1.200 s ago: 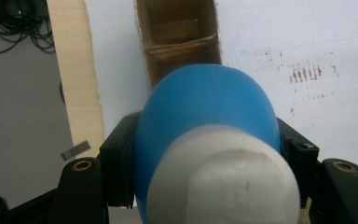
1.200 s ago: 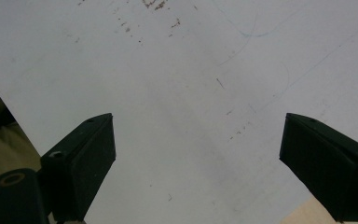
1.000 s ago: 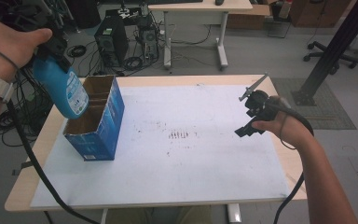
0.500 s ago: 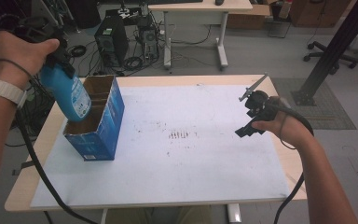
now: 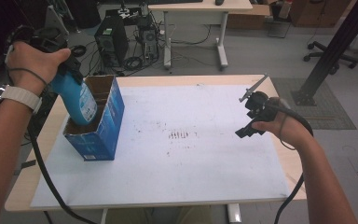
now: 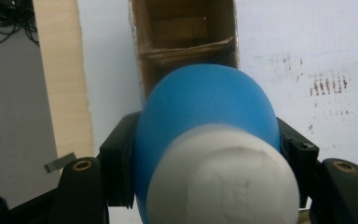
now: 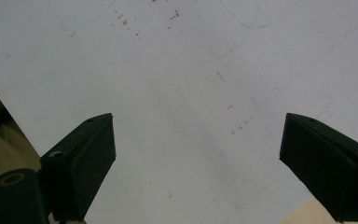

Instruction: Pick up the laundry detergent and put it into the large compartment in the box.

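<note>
clenching blue bottle (image 5: 77, 99) at box (image 5: 103, 135) rim, left gripper (image 6: 205, 154); right gripper (image 7: 196, 163) spread over bare table (image 5: 205, 177)

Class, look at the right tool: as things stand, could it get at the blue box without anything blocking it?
Probably yes: the right tool is open and holds nothing, and bare table lies between it and the blue box.
</note>
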A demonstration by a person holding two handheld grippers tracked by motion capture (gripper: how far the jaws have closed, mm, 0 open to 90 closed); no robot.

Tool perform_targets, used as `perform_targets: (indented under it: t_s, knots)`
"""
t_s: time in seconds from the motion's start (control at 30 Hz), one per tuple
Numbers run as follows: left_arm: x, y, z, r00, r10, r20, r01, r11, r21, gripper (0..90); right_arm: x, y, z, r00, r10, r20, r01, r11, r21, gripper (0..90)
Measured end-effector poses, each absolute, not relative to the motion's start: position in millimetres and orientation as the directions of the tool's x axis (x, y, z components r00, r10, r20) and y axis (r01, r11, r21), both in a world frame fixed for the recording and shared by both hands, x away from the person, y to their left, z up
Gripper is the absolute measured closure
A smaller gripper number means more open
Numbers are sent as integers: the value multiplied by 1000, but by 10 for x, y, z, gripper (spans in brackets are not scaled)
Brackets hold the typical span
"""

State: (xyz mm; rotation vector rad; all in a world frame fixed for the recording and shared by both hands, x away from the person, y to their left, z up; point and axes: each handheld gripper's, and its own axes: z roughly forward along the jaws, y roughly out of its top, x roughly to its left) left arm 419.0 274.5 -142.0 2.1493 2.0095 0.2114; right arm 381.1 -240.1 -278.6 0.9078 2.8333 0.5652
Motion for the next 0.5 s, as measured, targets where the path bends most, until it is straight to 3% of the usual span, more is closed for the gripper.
perform_targets:
  t_s: [0.5]
  knots:
    - [4250, 2668, -1745, 77, 997, -27, 973, -70, 218, 374, 3772, -2449, -2798, -808, 589, 4, 544, 744, 387, 105]
